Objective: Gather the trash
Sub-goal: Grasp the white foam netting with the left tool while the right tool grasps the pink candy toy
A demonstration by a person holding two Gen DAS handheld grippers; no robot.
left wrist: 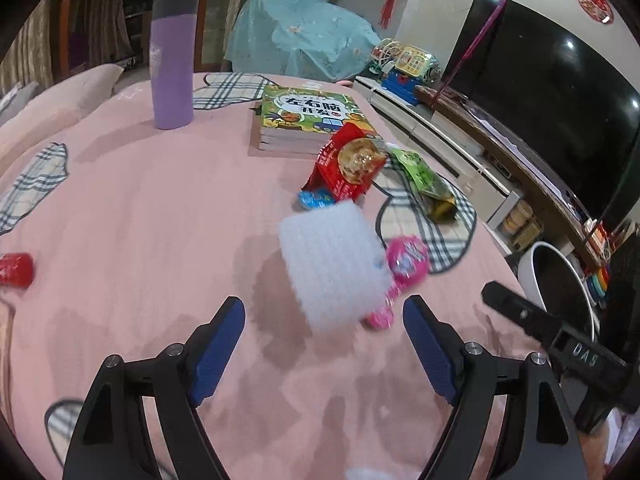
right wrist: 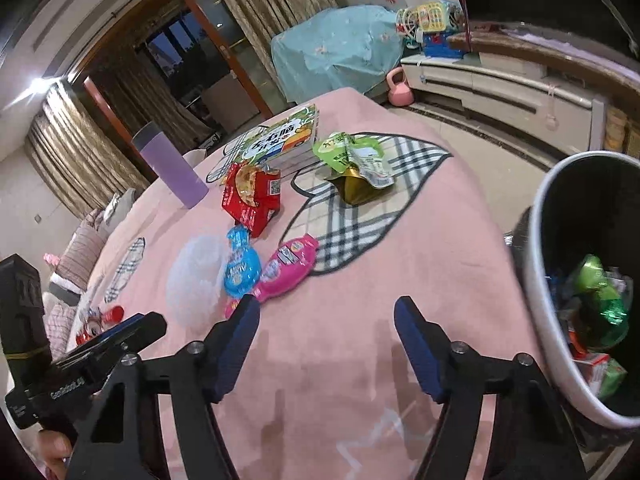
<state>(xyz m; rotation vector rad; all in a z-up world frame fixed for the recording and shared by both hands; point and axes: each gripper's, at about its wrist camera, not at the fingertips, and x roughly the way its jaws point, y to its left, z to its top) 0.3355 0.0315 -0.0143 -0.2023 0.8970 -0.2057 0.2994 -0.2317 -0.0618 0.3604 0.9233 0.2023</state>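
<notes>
A pink quilted bedspread with grey-and-white plaid appliqué patches (left wrist: 132, 216) covers the whole work surface; behind it stand patterned beige curtains (right wrist: 92, 148), a piece of furniture under a pale blue floral dust sheet (left wrist: 296, 36), a low white media cabinet (left wrist: 440, 136) and a large dark television screen (left wrist: 560, 92). On the bedspread, a tall lilac plastic tumbler (left wrist: 173, 60) stands upright well back, with a stack of green-covered children's books (left wrist: 300, 120) to its right.

The trash lies clustered in front of the books: a red crinkled snack packet (left wrist: 352, 164); a green-and-gold foil pouch (left wrist: 424, 184) on a plaid patch; a blue candy wrapper (right wrist: 240, 268) touching a bright pink candy wrapper (right wrist: 286, 268); a white translucent foam sheet (left wrist: 332, 268) just beside them; a small red wrapper (left wrist: 15, 270) lies well apart at the left edge.

The left gripper (left wrist: 324, 348) hangs above the cloth with its blue-padded jaws spread wide, the foam sheet just ahead of the gap, nothing clasped; the right gripper (right wrist: 326, 344) is likewise wide open and empty, over bare pink cloth. A round white-rimmed waste bin with a black interior (right wrist: 536, 320) stands off the right edge, wrappers and a green bottle inside.
</notes>
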